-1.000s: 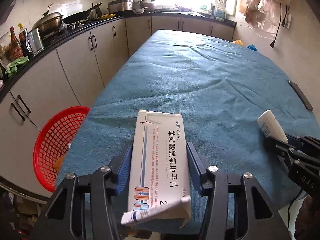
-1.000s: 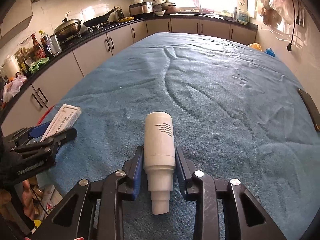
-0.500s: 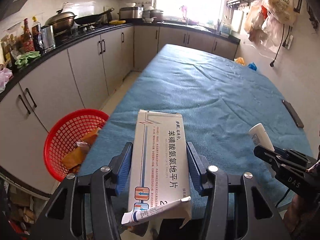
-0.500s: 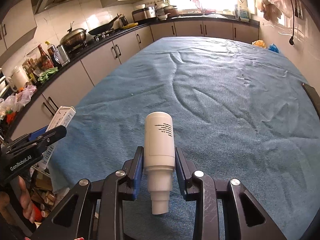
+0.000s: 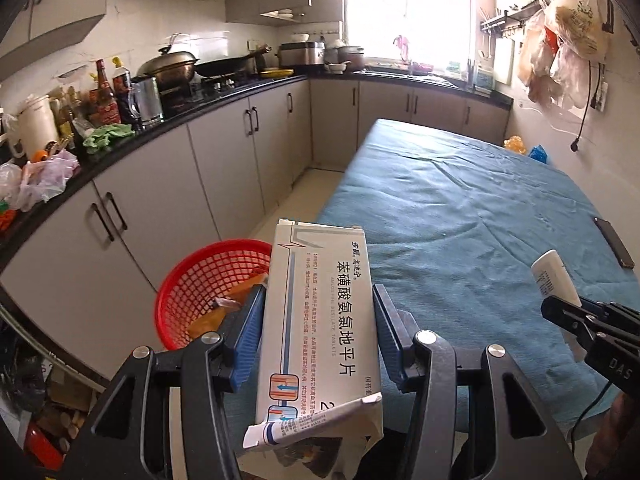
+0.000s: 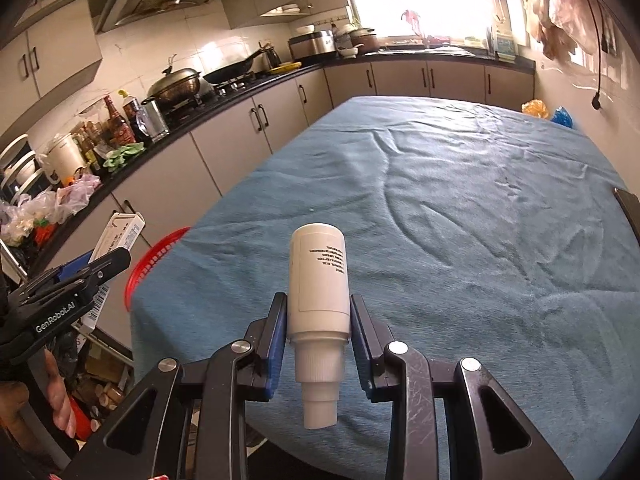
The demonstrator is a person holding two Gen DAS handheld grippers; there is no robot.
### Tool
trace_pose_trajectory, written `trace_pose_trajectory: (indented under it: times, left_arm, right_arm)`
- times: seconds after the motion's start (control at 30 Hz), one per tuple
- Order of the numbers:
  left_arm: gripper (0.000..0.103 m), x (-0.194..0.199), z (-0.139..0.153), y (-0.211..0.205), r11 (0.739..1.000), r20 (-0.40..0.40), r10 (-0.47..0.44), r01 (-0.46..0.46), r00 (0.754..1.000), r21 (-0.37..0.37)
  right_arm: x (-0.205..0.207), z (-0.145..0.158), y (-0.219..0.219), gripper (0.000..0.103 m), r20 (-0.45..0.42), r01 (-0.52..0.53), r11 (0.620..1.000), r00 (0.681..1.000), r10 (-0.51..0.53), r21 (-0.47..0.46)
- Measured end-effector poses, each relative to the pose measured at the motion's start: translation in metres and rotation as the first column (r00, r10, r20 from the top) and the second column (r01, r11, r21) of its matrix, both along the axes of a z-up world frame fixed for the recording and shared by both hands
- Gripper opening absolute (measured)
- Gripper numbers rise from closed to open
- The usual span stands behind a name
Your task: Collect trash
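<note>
Broadly, the scene is taken up by a long table [image 6: 460,208] draped in a rumpled blue cloth, with grey kitchen cabinets [image 5: 224,160] and a cluttered black counter run along its left side. On the floor between those cabinets and the table's near corner, a red mesh basket [image 5: 192,280] is seen; some brownish scraps lie in it (what they are cannot be made out). A dark flat object [image 5: 614,242] rests on the cloth near the table's right edge.

A white medicine box [image 5: 320,320] printed with dark characters is clamped lengthwise between the blue pads of the left gripper [image 5: 318,332]. The box is held in the air beside the table's near left corner, its far end overlapping the basket's rim in the left wrist view; its near flap is torn open and bent.

A white plastic bottle [image 6: 318,280], smaller than the box, is gripped at its lower body by the right gripper [image 6: 318,320]. It is carried above the cloth with the stepped cap pointing back toward the camera and the base pointing away. The same bottle is glimpsed at the right edge of the left wrist view.
</note>
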State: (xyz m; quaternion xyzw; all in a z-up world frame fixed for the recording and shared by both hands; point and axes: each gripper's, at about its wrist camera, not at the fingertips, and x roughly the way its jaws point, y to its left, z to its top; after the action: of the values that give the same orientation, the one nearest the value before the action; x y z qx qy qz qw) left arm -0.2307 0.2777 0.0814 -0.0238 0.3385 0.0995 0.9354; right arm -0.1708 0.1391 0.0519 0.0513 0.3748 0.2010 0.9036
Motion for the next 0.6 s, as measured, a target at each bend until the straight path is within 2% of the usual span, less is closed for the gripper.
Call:
trace_pose_trajectory:
  times: [0.23,0.6]
  left_arm:
    - [0.051,-0.011,0.003,0.011,0.999,0.014,0.032,-0.033,0.999,0.009]
    - [0.051,-0.027,0.009,0.03,0.992,0.045,0.105,-0.108,0.993,0.064]
  right_arm:
    - [-0.008,0.012,0.017,0.033,0.03,-0.044,0.999,0.999,0.043,0.006]
    - [-0.021,0.027,0.051,0.033,0.071,-0.128,0.992,0.989,0.126,0.017]
